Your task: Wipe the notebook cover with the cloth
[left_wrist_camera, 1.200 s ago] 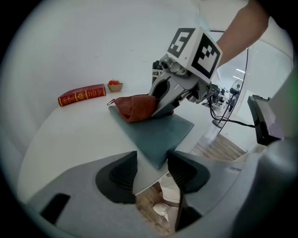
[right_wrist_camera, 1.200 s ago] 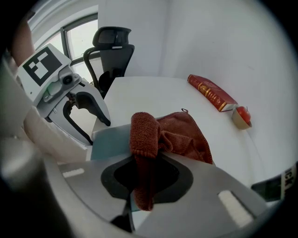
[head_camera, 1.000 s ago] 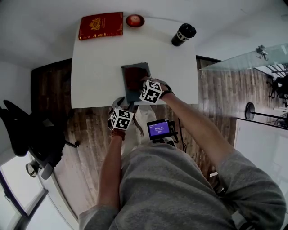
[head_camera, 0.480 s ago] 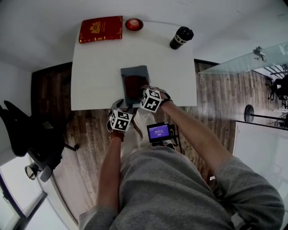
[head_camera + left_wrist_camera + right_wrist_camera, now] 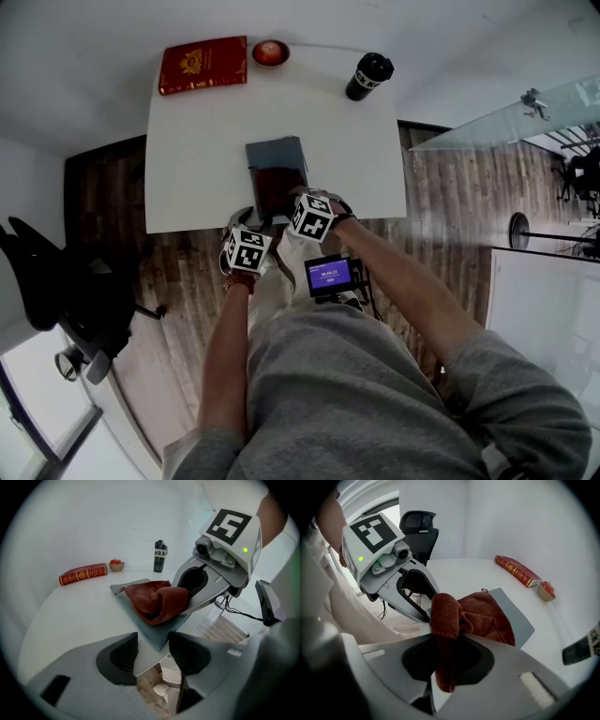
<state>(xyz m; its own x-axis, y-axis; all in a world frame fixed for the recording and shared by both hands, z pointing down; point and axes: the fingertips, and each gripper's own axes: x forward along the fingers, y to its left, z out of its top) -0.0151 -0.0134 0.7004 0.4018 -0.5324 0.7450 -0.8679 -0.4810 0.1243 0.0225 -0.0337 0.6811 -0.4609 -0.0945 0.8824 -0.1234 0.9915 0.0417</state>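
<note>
cloth [image 5: 279,183] on notebook [image 5: 277,153] at near edge of table [image 5: 197,159], book [image 5: 202,65] far left, bowl [image 5: 270,52] beside it, bottle [image 5: 369,75] far right

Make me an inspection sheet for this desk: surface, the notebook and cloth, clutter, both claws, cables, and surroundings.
Surface: white table; no marks seen.
Job's things: grey notebook lies flat near the front edge; reddish-brown cloth is bunched on its cover.
Clutter: red book, small bowl and black bottle along the far edge.
Grippers: left claw open, holding nothing, at the table's front edge; right claw shut on the cloth's near end.
Cables: thin black cable hangs below the right claw.
Surroundings: wood floor, black office chair, glass panel.
</note>
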